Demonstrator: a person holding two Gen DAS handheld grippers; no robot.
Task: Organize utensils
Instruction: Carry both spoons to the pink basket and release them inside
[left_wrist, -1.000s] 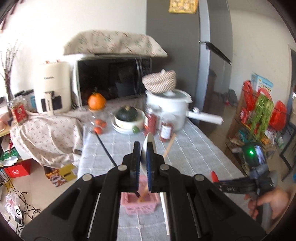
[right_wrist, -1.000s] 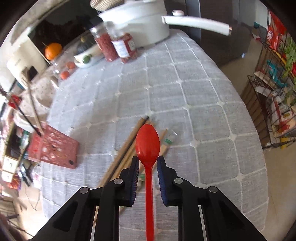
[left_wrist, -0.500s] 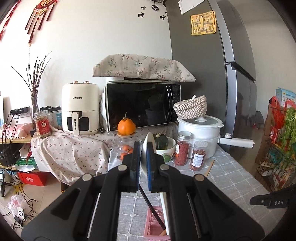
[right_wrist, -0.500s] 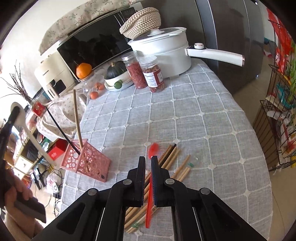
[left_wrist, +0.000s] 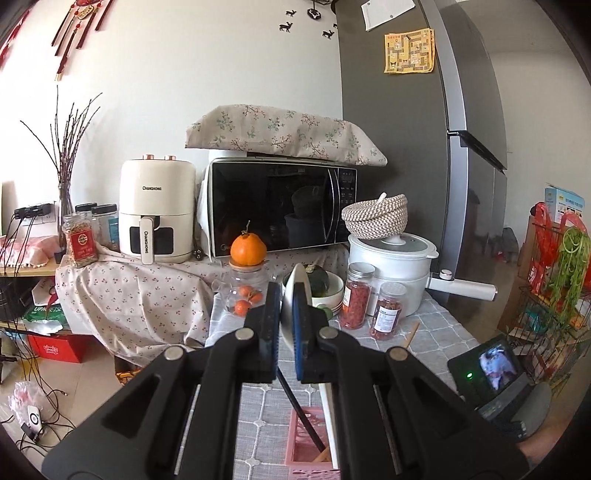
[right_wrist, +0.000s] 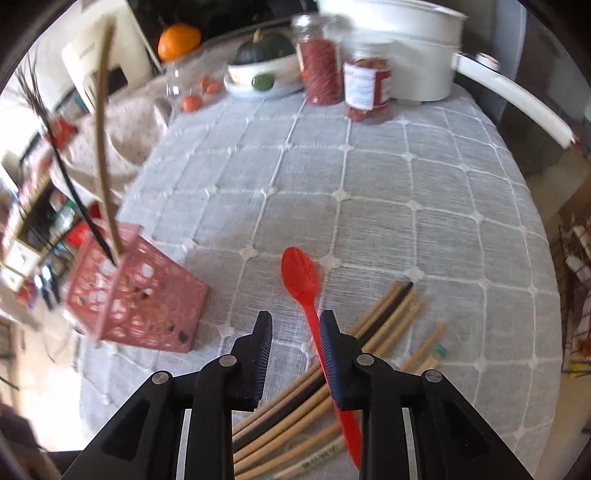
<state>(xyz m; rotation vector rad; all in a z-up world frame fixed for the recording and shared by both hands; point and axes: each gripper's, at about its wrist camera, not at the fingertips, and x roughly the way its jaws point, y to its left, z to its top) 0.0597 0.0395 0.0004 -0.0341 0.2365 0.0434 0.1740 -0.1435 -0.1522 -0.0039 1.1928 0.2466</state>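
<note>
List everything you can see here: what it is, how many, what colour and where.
red spoon: 1, red, on the tablecloth, handle against one finger of the right claw
white spoon: 1, white, gripped in the left claw
chopsticks: several, tan and one dark, loose pile on the tablecloth
pink basket: 1, pink, table's left edge, holding one tan and one black stick
jars: 2, clear with red contents, beside the pot
pot: 1, white, far end of the table
squash: 1, dark green, in a white bowl
orange: 1, orange, on a glass jar
microwave: 1, black door, back counter
air fryer: 1, cream, left of the microwave
tablecloth: 1, grey checked
left claw: black, shut
right claw: black, open
</note>
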